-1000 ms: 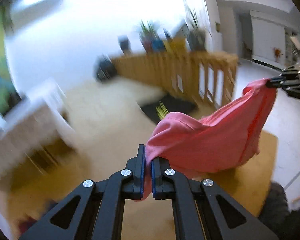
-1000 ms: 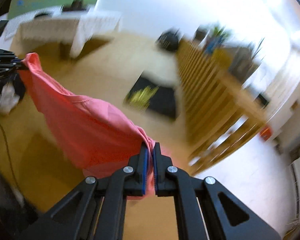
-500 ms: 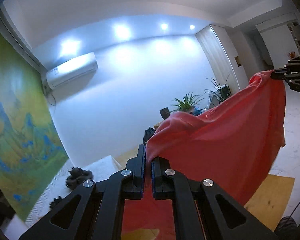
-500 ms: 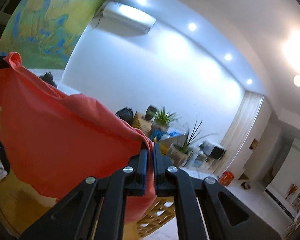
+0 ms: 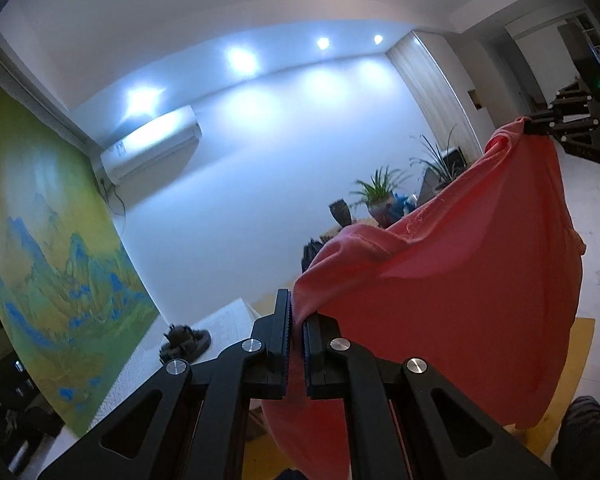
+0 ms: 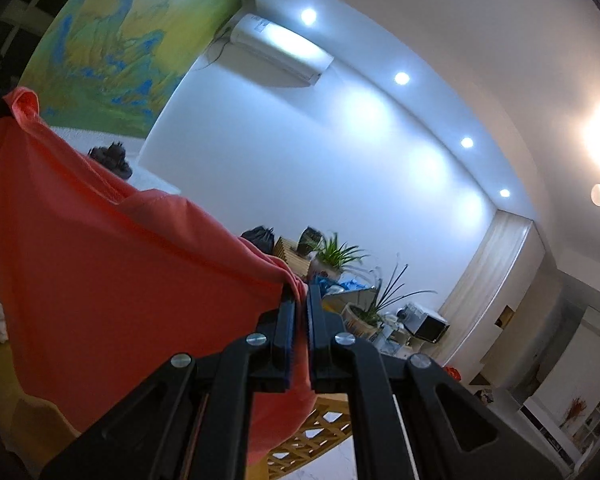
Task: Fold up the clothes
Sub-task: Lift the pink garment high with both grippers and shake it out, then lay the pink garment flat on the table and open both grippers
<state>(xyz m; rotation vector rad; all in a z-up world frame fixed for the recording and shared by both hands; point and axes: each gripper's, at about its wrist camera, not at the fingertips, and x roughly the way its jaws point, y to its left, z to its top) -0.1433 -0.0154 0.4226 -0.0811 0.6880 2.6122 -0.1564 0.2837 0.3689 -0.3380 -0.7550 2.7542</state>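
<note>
Left gripper (image 5: 296,312) jaws pinching pink garment (image 5: 460,264) edge; right gripper (image 6: 299,308) jaws likewise clamped on opposite corner, cloth hanging between.

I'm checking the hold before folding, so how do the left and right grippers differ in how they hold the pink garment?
Left gripper pinches the pink garment at its left end; right gripper pinches the opposite end. The cloth hangs right of the left gripper, left of the right one. Both are shut on the top edge, cloth sagging between them.

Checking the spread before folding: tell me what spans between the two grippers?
Only the pink garment: it hangs in a sagging span from the left gripper to the right gripper, each shut on its top edge. Both wrist views show it.
</note>
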